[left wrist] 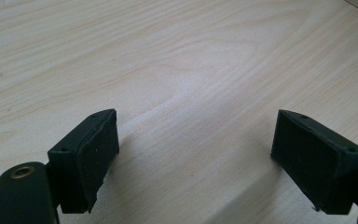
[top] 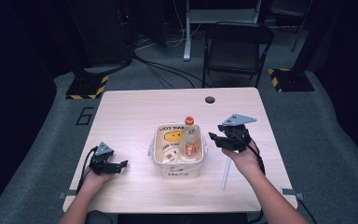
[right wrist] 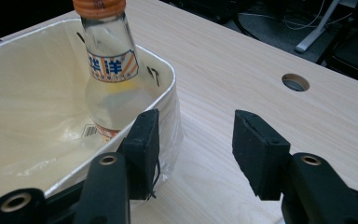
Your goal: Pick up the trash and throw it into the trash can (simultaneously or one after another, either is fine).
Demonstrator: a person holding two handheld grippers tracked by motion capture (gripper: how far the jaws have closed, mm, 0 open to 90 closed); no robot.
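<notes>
A: Bottle [right wrist: 108,70] stands upright with its orange cap on, inside the white bin [top: 161,161] at mid-table, against the bin's right wall.

B: Right gripper [right wrist: 193,140]?

A: Just beside that wall, jaws partly open, nothing between them. Approach step, I judge.

B: Next?

A: Lift over the rim, straddle the neck, then close. Left gripper [left wrist: 193,149] rests wide open over bare table [left wrist: 177,56].

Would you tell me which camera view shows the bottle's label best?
The right gripper view: the bottle stands close, its neck label readable. The high view shows the whole bottle in the bin, but small. The left gripper view shows bare table.
</notes>
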